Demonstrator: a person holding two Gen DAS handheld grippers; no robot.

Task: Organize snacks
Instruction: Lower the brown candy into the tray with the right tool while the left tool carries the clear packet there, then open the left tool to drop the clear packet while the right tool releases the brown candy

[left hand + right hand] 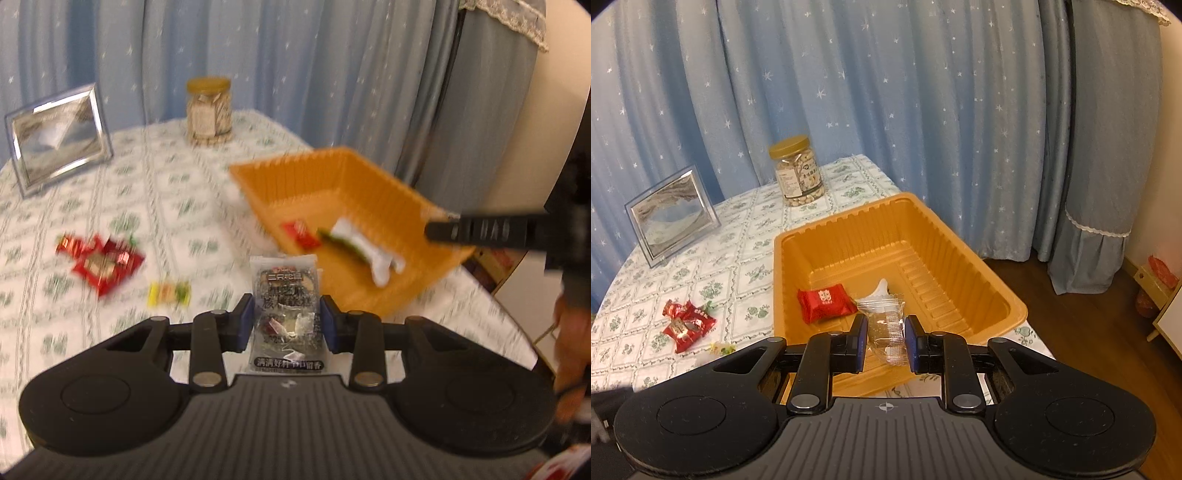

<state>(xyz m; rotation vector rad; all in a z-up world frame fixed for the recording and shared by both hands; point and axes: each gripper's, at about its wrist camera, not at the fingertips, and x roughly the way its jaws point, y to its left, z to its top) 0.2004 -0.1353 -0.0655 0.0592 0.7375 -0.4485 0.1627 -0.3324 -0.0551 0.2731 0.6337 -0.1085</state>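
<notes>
Holding a dark shiny snack packet (284, 317), the left hand-held gripper (287, 321) seems clamped; next, drop it in the orange plastic tray (295, 173).

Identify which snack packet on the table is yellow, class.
The small yellow candy, lying alone on the tablecloth between the red wrappers and the dark packet in the left claw.

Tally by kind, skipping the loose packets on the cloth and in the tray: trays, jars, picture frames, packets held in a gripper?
Orange tray: 1
Gold-lidded jar: 1
Picture frame: 1
Held packets: 2, grey packet in left gripper, clear packet in right gripper
Total: 5
</notes>
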